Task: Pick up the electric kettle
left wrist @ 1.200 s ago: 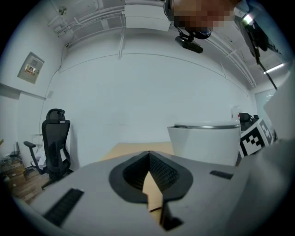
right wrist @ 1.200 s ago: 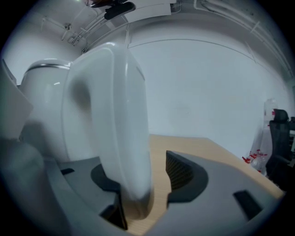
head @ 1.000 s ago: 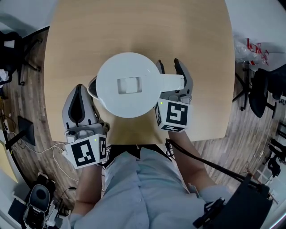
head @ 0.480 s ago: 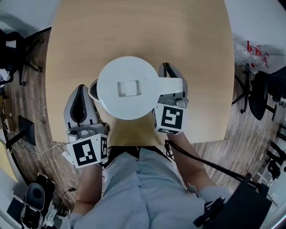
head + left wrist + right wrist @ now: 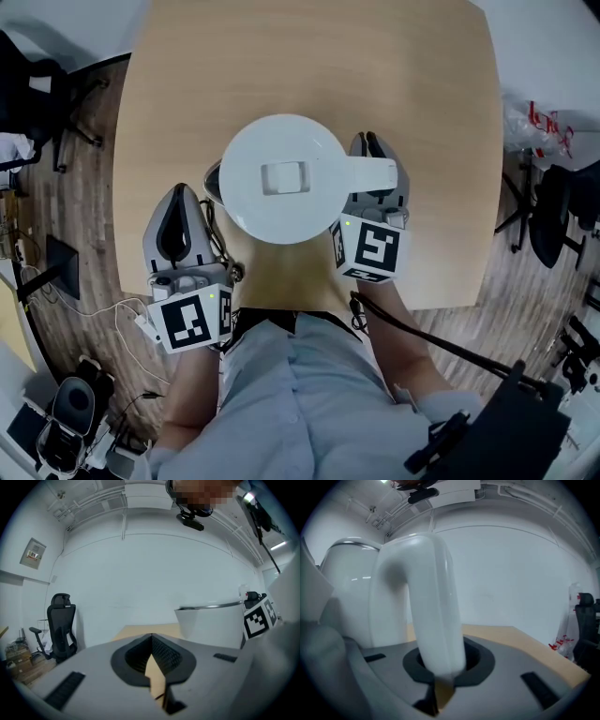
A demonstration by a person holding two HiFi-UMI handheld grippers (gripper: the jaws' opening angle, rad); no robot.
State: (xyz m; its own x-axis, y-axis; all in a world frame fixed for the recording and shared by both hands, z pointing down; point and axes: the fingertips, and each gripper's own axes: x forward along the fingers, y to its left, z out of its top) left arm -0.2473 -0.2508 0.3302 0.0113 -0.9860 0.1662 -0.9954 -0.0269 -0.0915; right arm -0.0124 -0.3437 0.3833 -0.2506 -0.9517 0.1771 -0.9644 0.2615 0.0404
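White round electric kettle [image 5: 281,178] stood just left of our right gripper [image 5: 373,142], whose jaws had just been closing and gripped its curved handle [image 5: 436,611]. Our left gripper [image 5: 180,192], on the kettle's far side, was pinched together, empty.

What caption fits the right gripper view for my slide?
Right gripper, just closed, grips the kettle by its handle; table beyond.

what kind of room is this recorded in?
Probably an office or lab workroom, not a kitchen: a black office chair against bare white walls, cables on a wood-look floor, and the kettle on a plain wooden table.
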